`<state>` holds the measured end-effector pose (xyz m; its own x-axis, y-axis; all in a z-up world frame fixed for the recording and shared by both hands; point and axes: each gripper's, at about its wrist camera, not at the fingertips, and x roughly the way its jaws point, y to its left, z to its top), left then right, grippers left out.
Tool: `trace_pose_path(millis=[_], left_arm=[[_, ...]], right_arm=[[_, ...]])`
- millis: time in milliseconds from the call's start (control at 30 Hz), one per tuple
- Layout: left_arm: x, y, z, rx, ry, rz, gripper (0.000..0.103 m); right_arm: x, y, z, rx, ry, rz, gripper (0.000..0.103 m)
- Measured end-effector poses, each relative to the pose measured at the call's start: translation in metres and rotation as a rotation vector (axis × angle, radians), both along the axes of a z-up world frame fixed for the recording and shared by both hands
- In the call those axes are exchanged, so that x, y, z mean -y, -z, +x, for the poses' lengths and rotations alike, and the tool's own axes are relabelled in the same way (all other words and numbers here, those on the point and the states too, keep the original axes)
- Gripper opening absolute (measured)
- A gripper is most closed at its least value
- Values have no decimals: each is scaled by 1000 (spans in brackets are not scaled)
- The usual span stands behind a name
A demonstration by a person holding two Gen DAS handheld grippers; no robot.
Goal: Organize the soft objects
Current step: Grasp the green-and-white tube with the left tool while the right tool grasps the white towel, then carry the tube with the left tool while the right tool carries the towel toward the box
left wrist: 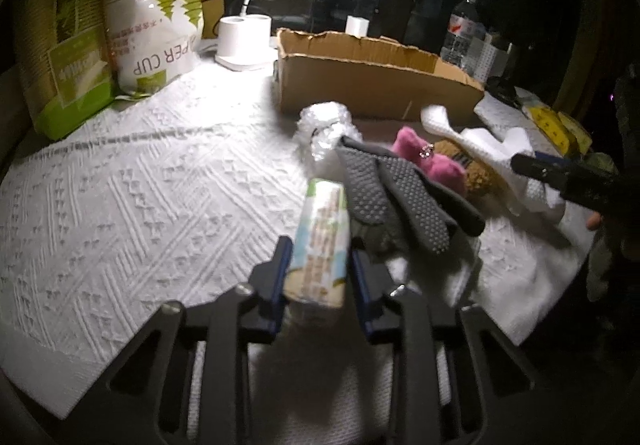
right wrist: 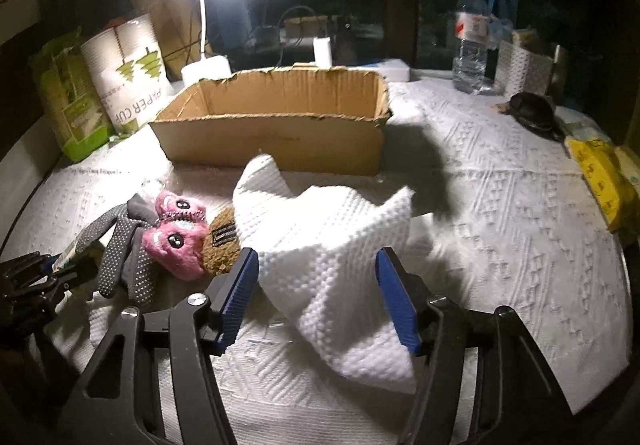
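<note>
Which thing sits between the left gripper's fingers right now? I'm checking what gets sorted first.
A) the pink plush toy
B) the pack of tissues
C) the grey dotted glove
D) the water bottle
B: in the left wrist view the left gripper has its blue pads against both sides of the pack of tissues, while the grey dotted glove lies just beyond it, ungripped.

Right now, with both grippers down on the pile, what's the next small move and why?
Probably close the right gripper the rest of the way on the white cloth. Its jaws straddle the cloth but the right pad appears still clear of it. The left gripper already seems shut on the tissue pack, and the cardboard box behind the pile sits open, ready to receive both.
</note>
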<state>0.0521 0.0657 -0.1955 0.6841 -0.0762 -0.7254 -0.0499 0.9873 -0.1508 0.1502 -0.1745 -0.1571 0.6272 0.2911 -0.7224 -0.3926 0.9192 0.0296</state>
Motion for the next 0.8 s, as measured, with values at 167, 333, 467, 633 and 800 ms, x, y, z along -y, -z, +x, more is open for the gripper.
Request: trace_pose_path(millis=[167, 333, 467, 633, 800], left_arm=[[-5, -7, -4, 23, 0, -15, 26], [-11, -11, -5, 36, -14, -30, 26], [-18, -21, -2, 59, -32, -35, 26], [-21, -41, 5, 104, -41, -25, 26], [-16, -58, 13, 139, -26, -17, 26]], right_arm=[[-2, 5, 4, -6, -7, -18, 13], [-3, -10, -3, 48, -27, -12, 6], [2, -33, -4, 88, -25, 34, 6], [12, -60, -4, 134, -23, 103, 6], [16, -80, 1, 173, -23, 125, 6]])
